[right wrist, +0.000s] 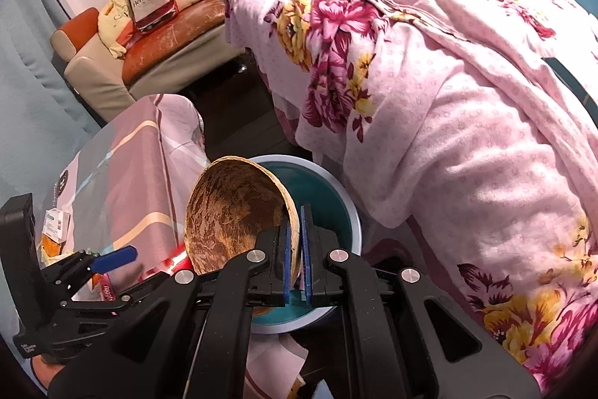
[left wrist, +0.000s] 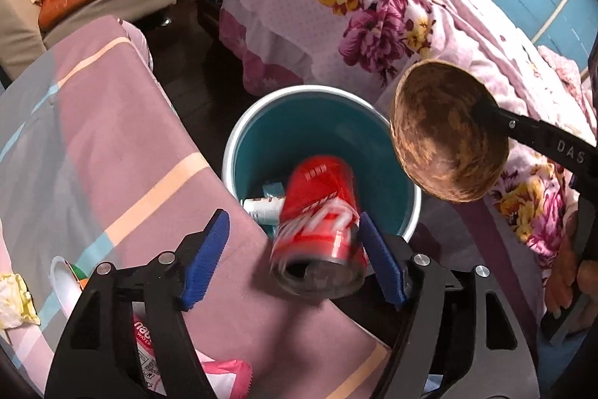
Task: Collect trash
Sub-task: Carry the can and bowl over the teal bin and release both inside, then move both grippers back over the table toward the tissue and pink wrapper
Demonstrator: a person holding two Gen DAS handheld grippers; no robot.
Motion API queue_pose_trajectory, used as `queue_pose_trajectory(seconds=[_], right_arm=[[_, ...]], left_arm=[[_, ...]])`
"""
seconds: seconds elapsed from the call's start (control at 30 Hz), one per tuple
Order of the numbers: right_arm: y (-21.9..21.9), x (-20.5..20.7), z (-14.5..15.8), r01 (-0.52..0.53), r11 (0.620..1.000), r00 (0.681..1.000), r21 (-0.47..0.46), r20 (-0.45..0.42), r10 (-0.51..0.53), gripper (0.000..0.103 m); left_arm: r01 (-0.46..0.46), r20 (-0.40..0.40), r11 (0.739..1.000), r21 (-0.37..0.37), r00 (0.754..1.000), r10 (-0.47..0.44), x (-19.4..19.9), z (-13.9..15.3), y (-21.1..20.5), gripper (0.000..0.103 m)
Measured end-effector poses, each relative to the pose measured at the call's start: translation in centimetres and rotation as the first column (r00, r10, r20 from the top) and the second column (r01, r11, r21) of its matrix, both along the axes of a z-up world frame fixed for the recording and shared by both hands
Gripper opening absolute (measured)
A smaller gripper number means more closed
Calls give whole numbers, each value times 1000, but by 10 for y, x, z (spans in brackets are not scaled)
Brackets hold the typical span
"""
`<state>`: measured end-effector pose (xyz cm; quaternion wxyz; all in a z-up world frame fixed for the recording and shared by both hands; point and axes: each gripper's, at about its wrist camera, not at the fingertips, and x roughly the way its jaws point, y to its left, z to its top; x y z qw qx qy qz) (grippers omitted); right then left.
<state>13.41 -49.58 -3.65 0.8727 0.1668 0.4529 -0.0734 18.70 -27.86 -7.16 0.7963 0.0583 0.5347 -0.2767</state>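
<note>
Left wrist view: left gripper (left wrist: 295,257), black frame with ribbed blue pads (left wrist: 209,255), jaws spread wide. Between them, a red can (left wrist: 319,229), cylindrical, glossy metal with white lettering, motion-blurred, dark end toward the lens. It lies against the right pad; whether that pad truly touches it cannot be told, and the left pad stands clear of it. The can sits over the near rim of the bin (left wrist: 239,133), a round bucket, teal inside with a pale rim. At the bin's bottom: a white tube-like item (left wrist: 261,206) and a teal scrap, partly hidden by the can. Bin stands on dark floor between a table and a bed. Tablecloth (left wrist: 112,137): smooth mauve fabric, cream and light-blue stripes. On it, at lower left, a crumpled yellowish tissue (left wrist: 11,298) and a pink wafer wrapper (left wrist: 145,354), partly hidden by the gripper.

Right wrist view: right gripper (right wrist: 295,257), jaws narrow, clamped on the rim of a coconut shell (right wrist: 231,212), a half-round bowl, rough and mottled brown, with a pale edge. Shell is held over the bin (right wrist: 351,208), its hollow facing left.

Bed: pink dotted quilt (right wrist: 448,100), crumpled, with magenta and yellow flowers. Beyond: worn orange leather sofa (right wrist: 168,40) bearing a bottle-shaped cushion (right wrist: 149,2).
</note>
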Motion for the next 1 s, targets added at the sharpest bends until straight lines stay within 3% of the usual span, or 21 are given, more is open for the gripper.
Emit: queue_pose_trajectory(seconds=[0.1, 0.4, 0.57, 0.83, 1.0], right_arm=[[-1, 3, -4, 3, 1000, 1000, 1, -11, -3, 5], [-1, 9, -9, 6, 1000, 999, -9, -31, -6, 5], [0, 12, -14, 10, 1000, 999, -12, -54, -10, 5], [11, 19, -27, -16, 1000, 994, -8, -108, 15, 6], [19, 24, -34, -32, 999, 990, 30, -135, 36, 19]], left_arm=[[-9, 5, 1000, 1, 1000, 9, 1, 0, 1, 78], [-20, 21, 999, -30, 1000, 21, 3, 10, 5, 79], [-51, 39, 998, -37, 998, 52, 2, 16, 17, 88], [-89, 33, 995, -50, 995, 90, 3, 20, 39, 90], [-114, 34, 992, -58, 993, 116, 2, 24, 55, 91]])
